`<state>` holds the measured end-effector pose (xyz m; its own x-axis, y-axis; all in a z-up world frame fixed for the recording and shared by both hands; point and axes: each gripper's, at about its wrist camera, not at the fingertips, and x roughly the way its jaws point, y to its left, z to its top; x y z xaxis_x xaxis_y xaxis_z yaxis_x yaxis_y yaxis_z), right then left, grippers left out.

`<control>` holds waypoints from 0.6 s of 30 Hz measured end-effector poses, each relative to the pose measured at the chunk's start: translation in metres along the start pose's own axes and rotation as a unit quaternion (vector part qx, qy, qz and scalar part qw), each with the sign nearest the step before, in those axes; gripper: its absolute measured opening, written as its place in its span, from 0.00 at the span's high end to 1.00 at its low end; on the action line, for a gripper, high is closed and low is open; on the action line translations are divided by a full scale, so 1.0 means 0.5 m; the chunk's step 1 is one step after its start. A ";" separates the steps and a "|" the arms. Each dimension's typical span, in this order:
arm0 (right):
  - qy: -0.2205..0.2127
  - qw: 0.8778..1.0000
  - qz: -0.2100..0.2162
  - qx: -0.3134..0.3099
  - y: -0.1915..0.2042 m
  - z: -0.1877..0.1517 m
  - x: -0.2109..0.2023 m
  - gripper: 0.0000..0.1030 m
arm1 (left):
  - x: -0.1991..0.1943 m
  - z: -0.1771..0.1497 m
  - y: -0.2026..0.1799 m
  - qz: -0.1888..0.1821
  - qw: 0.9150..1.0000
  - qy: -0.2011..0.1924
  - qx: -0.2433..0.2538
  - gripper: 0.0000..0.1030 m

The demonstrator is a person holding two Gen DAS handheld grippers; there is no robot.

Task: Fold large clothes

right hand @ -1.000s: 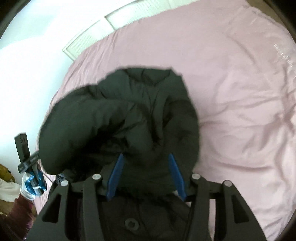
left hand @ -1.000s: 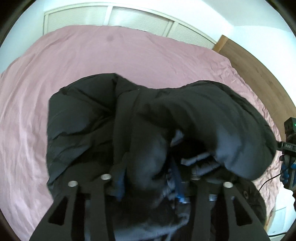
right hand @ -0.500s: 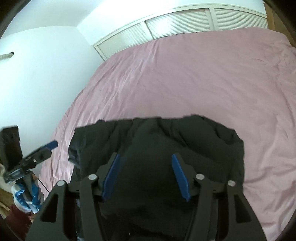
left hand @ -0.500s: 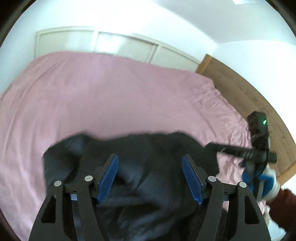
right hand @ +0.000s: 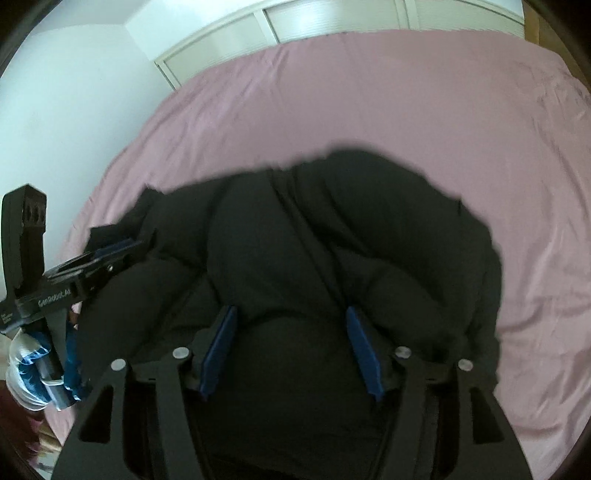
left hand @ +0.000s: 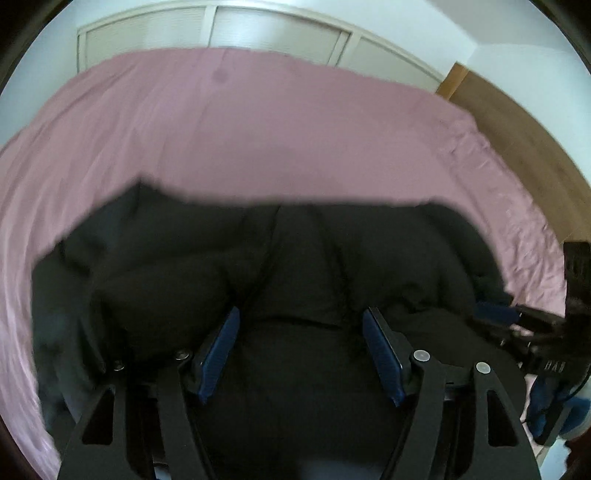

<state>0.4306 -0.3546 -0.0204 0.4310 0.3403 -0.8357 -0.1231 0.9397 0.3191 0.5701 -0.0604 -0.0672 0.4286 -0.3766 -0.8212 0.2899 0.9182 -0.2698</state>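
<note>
While both sets of tongs stand wide apart with nothing pinched, the left tongs [left hand: 301, 349] and right tongs [right hand: 291, 350] hover just above one black puffy jacket [left hand: 295, 280], bunched in a mound directly ahead of them on one pink bed [left hand: 258, 129]. Judging by its loft, the padding may spring open or slide once let alone, undoing the fold; a shallow pinch could catch only the outer layer. Beyond the bed stands one white louvered wardrobe [left hand: 221, 29].
</note>
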 end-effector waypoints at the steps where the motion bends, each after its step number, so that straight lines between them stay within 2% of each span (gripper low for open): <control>1: 0.004 1.000 -0.002 0.001 -0.005 -0.011 0.020 0.41 | 0.010 -0.020 0.000 0.009 1.000 -0.002 0.006 0.34; 3: 0.012 1.000 -0.018 -0.009 -0.007 -0.024 0.059 0.40 | 0.035 -0.041 -0.004 0.022 1.000 -0.008 0.016 0.34; 6: 0.027 0.999 -0.027 0.000 -0.025 -0.040 0.125 0.40 | 0.097 -0.061 0.013 0.035 0.999 0.006 0.008 0.34; 10: 0.043 0.998 -0.049 -0.006 -0.025 -0.034 0.159 0.40 | 0.134 -0.066 0.006 0.064 0.998 0.013 0.024 0.34; 14: 0.057 0.997 -0.045 0.002 -0.008 -0.004 0.111 0.39 | 0.078 -0.039 -0.004 0.050 0.998 0.021 0.006 0.36; 18: 0.015 0.999 -0.032 -0.008 0.024 -0.003 0.003 0.38 | -0.024 -0.039 -0.052 0.052 0.998 -0.021 0.021 0.35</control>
<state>0.4281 -0.3425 -0.0184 0.4117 0.2799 -0.8673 -0.1111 0.9600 0.2570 0.5405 -0.0774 -0.0602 0.4939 -0.2852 -0.8214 0.2774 0.9470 -0.1620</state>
